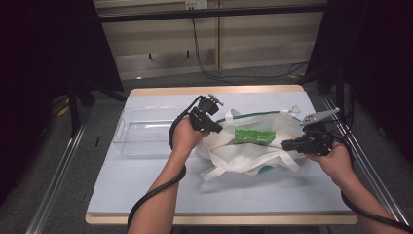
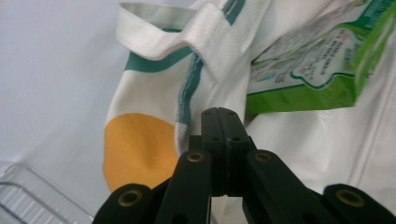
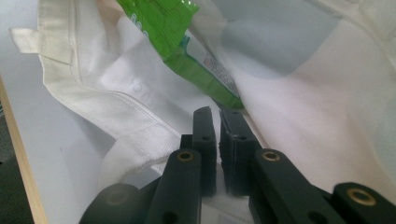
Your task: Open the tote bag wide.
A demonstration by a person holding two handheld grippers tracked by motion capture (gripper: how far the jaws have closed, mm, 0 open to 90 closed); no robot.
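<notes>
We hold a white tote bag [image 1: 243,151] open on the light blue table [image 1: 146,185], and each gripper takes one side of its mouth so that the inside stays free for reaching. The left gripper [image 1: 214,127] is at the left edge of the bag; in the left gripper view its jaws stand fully pressed together, and they seem to pinch the cloth near the green trimmed rim [image 2: 189,84], though the fabric between the tips is hidden, so we judge this only from the position. The right gripper [image 1: 287,145] is at the right side of the bag; in the right gripper view its jaws are almost closed with a thin slit between them, and whether a fold of the white cloth is caught in that slit we cannot tell for sure. Inside the bag lies a green packet [image 1: 253,135], flat and a little tilted, with printed text on it, resting on the inner cloth between the two grippers. A clear plastic tray [image 1: 141,131] stands just left of the bag, near the left hand, and it looks empty; we think the packet probably should go there, because the bag is spread open toward it
</notes>
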